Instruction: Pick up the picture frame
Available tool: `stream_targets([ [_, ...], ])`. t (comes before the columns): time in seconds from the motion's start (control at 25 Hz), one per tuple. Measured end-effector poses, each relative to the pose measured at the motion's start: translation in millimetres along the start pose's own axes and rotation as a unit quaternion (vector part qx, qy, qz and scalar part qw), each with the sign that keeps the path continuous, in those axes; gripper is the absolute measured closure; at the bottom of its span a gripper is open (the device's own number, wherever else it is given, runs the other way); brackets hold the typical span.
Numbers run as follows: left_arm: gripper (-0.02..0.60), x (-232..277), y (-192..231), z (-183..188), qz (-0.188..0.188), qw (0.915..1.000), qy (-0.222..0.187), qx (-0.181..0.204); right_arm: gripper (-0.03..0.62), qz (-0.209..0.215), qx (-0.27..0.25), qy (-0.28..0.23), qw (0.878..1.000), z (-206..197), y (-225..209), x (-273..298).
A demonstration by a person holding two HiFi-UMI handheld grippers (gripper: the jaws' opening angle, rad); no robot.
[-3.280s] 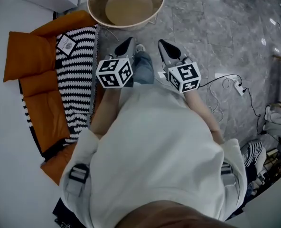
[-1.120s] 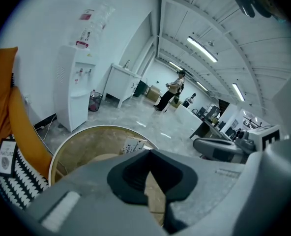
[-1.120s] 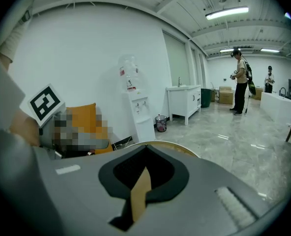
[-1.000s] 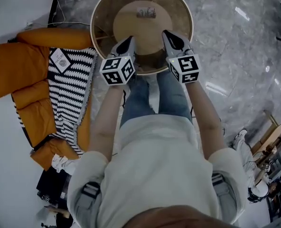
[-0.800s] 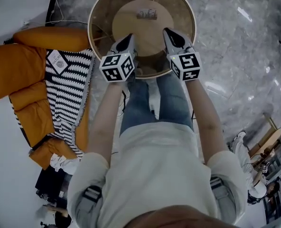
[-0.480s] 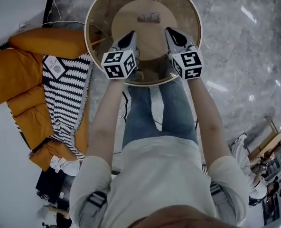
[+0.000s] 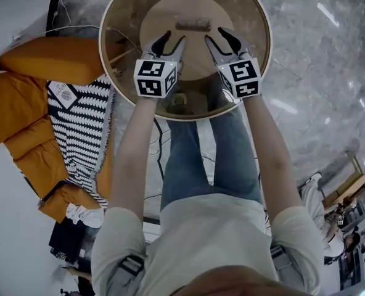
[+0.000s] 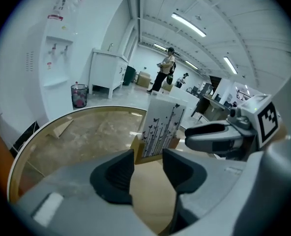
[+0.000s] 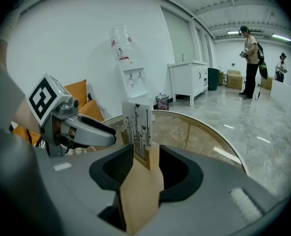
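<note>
The picture frame (image 7: 193, 24) stands upright on the wooden centre disc (image 7: 164, 14) of the round table (image 7: 250, 36), untouched. The left gripper (image 7: 173, 40) and right gripper (image 7: 216, 37) hover over the table's near half, short of the frame. Both sets of jaws stand apart, having just been opening, with nothing between the pads. The approach is largely complete. Remaining steps: advance, clamp the frame, lift it off the table.

Glossy grey marble floor (image 7: 318, 54); plain white walls (image 9: 76, 38); white cabinet (image 9: 189, 82) beside white water dispenser (image 9: 133, 80); long ceiling strip lights (image 8: 187, 24).
</note>
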State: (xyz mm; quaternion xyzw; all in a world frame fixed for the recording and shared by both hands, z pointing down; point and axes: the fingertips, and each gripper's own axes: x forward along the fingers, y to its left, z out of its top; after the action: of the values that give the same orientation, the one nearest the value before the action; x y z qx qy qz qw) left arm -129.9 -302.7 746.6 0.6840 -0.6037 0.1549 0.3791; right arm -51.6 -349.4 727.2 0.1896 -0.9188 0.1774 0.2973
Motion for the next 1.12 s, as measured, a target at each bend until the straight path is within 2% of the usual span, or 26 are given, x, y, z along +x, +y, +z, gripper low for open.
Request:
stream_targets([
  [0.16, 0.390, 18.1, 6.2, -1.5, 0.000, 0.9993, 0.008, 0.037, 0.411, 0.001, -0.003, 0.004, 1.000, -7.4, -4.4, 17.7],
  [0.36, 0.362, 37.8, 10.9, -5.4, -0.010, 0.9981, 0.013, 0.059, 0.390, 0.010, -0.013, 0.011, 1.000, -17.5, -8.4, 36.3],
  [0.6, 0.362, 48.5, 9.9, -6.2, -0.020, 0.9980, 0.009, 0.060, 0.391, 0.012, -0.020, 0.013, 1.000, -23.0, -10.0, 46.7],
  [0.68, 0.364, 50.8, 9.3, -5.6, -0.021, 0.9978, 0.007, 0.062, 0.418, 0.010, -0.026, 0.012, 1.000, -23.1, -10.1, 49.4],
  [0.88, 0.397, 51.2, 12.5, -5.7, -0.008, 0.9981, 0.004, 0.061, 0.445, 0.008, -0.027, 0.014, 1.000, -23.2, -11.3, 51.5],
  [1.12, 0.405, 45.7, 11.2, -3.4, 0.001, 0.9981, 0.000, 0.062, 0.450, 0.006, -0.032, 0.014, 0.999, -20.6, -9.2, 48.8],
])
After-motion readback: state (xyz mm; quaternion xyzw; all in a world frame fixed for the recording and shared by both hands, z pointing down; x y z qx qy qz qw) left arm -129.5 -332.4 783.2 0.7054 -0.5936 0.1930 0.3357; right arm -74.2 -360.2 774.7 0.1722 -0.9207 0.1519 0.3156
